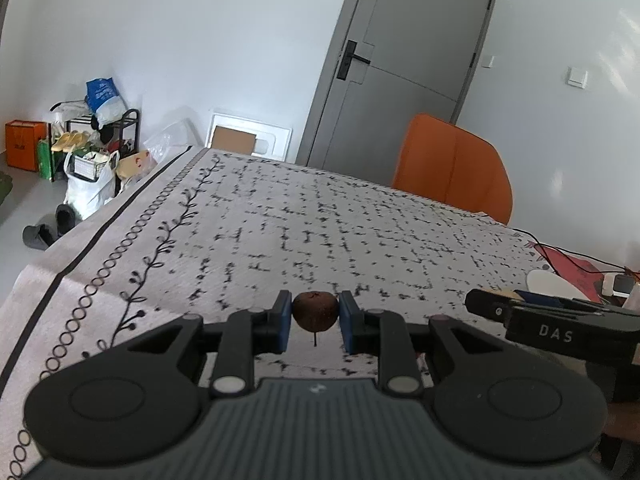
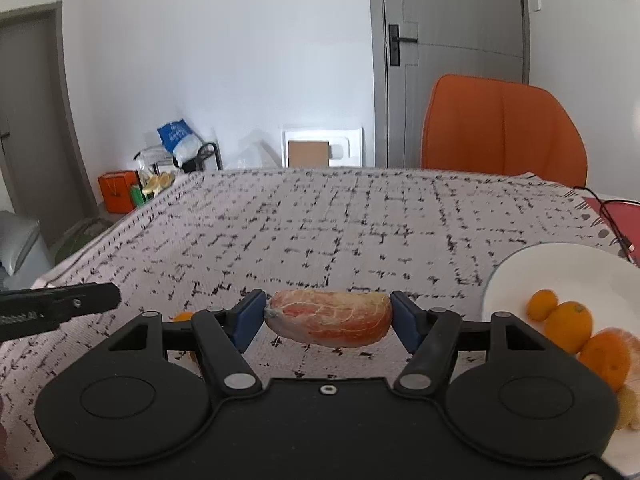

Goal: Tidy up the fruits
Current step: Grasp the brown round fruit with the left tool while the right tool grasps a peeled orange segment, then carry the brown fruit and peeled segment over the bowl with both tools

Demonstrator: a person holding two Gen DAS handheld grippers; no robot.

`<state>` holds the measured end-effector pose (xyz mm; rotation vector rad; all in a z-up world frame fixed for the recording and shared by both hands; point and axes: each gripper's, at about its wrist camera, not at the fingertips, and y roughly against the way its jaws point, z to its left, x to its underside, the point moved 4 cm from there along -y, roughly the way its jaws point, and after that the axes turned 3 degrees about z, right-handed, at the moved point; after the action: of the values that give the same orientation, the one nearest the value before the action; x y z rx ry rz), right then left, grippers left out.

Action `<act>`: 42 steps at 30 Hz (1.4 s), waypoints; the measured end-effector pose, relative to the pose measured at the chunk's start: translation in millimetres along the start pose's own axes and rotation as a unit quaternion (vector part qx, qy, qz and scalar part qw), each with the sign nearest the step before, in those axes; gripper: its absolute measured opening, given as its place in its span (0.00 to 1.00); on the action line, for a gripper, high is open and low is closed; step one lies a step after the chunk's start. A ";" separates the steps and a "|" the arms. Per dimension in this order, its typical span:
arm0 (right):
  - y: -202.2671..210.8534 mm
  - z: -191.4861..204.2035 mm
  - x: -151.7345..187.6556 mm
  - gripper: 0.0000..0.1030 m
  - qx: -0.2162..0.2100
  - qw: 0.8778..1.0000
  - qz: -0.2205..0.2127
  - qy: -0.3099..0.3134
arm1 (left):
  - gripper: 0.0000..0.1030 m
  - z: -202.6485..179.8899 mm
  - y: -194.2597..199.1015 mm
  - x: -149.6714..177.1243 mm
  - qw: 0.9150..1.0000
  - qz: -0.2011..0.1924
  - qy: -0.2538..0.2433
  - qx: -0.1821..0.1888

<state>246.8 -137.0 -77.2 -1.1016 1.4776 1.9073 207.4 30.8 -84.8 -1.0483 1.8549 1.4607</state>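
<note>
I have both tongs loaded. The left gripper [image 1: 315, 322] is pinched nearly shut on a small brown fruit [image 1: 315, 312], round, dull and rough-skinned, with a thin stem hanging below it; it hangs clear above the tablecloth [image 1: 320, 220]. The right gripper [image 2: 328, 320] stands at a middling width, clamped end to end on a peeled citrus segment [image 2: 329, 318], so the segment's long axis runs straight across from 1 blue pad to the other. It is pink-orange, soft-looking, netted with pale pith, and bulges below the pads.

What the next move turns on, as I judge it: the white bowl [image 2: 520, 264] lies low and to the right of the right gripper, near it, while the left gripper sits well over on the far side (its black finger shows at the left edge of the right wrist view). So the right hand is the nearer 1 to the bowl. The bowl is smooth and glossy, and it holds 3 small oranges [image 2: 568, 326], 1 partly peeled, beside some loose peel. The segment looks squashy; I would ease the release rather than drop it. The cloth is a woven pale weave with broken black lines.
</note>
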 end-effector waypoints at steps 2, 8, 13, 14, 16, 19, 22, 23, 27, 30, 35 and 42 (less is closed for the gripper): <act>6.8 -5.0 -2.4 0.63 0.001 1.000 -0.009 -0.003 | 0.23 -6.6 -0.3 -1.1 1.000 -0.002 -0.004 0.002; 22.3 -24.0 -9.5 0.63 0.007 0.999 -0.030 -0.013 | 0.23 -29.2 -2.3 -3.8 1.000 -0.005 -0.020 0.011; 33.4 -44.4 -13.3 0.63 0.021 0.998 -0.045 -0.023 | 0.23 -50.1 -3.7 -7.3 0.999 -0.009 -0.033 0.019; 35.7 -49.3 -13.5 0.63 0.024 0.998 -0.048 -0.025 | 0.23 -54.8 -4.2 -8.2 0.999 -0.010 -0.035 0.022; 38.8 -57.8 -12.6 0.63 0.031 0.998 -0.051 -0.029 | 0.23 -63.1 -5.6 -9.0 0.999 -0.010 -0.040 0.026; 43.7 -71.2 -10.3 0.63 0.039 0.997 -0.055 -0.038 | 0.23 -76.5 -8.5 -9.5 0.998 -0.010 -0.049 0.034; 48.3 -84.6 -7.7 0.63 0.049 0.996 -0.059 -0.045 | 0.23 -90.1 -10.8 -8.9 0.997 -0.009 -0.058 0.041; 49.9 -89.2 -7.0 0.63 0.052 0.996 -0.061 -0.048 | 0.23 -94.7 -11.7 -8.9 0.997 -0.009 -0.061 0.043; 55.6 -106.4 -4.0 0.63 0.063 0.994 -0.064 -0.056 | 0.23 -112.2 -16.1 -7.8 0.996 -0.008 -0.072 0.051; 59.6 -119.6 -1.4 0.63 0.074 0.993 -0.067 -0.063 | 0.23 -124.9 -20.6 -7.1 0.995 -0.006 -0.080 0.058; 64.9 -143.0 4.0 0.63 0.094 0.990 -0.067 -0.075 | 0.23 -145.3 -27.6 -3.7 0.993 -0.002 -0.091 0.074; 69.1 -166.1 8.2 0.63 0.118 0.986 -0.070 -0.093 | 0.23 -167.6 -36.6 0.8 0.990 0.004 -0.100 0.095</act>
<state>238.7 -316.2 -60.4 -0.8694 1.4385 1.6426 245.0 -135.0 -61.9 -0.7758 1.8133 1.3117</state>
